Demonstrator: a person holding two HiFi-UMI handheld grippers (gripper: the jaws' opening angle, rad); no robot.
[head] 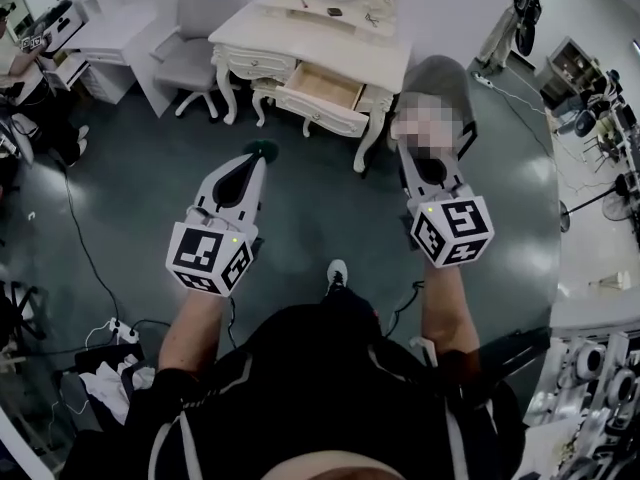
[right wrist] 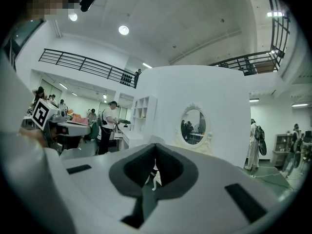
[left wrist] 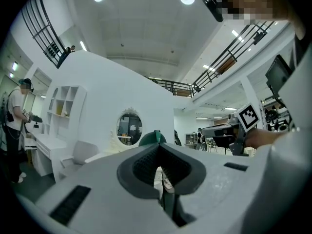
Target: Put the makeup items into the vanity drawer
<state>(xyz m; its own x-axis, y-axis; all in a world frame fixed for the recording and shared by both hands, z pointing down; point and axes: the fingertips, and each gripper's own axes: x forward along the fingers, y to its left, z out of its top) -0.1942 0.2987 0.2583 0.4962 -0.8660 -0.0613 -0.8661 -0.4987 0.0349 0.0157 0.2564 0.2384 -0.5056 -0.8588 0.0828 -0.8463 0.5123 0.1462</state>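
Both forearms reach forward, side by side. Left gripper (head: 257, 160) is pinched closed, a green round thing (head: 263, 148) just past its tips. Right gripper (head: 428, 163) is closed on nothing. Ahead of both stands one vanity (head: 250, 36), its one drawer (head: 325, 84) open, three small items (head: 335, 11) on top.

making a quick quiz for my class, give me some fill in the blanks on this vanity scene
1. The drawer of the vanity stands ____.
2. The left gripper and the right gripper both have their jaws ____, with nothing held.
3. In the head view, the grey chair stands to the ____ of the vanity.
Missing words: open; shut; left.
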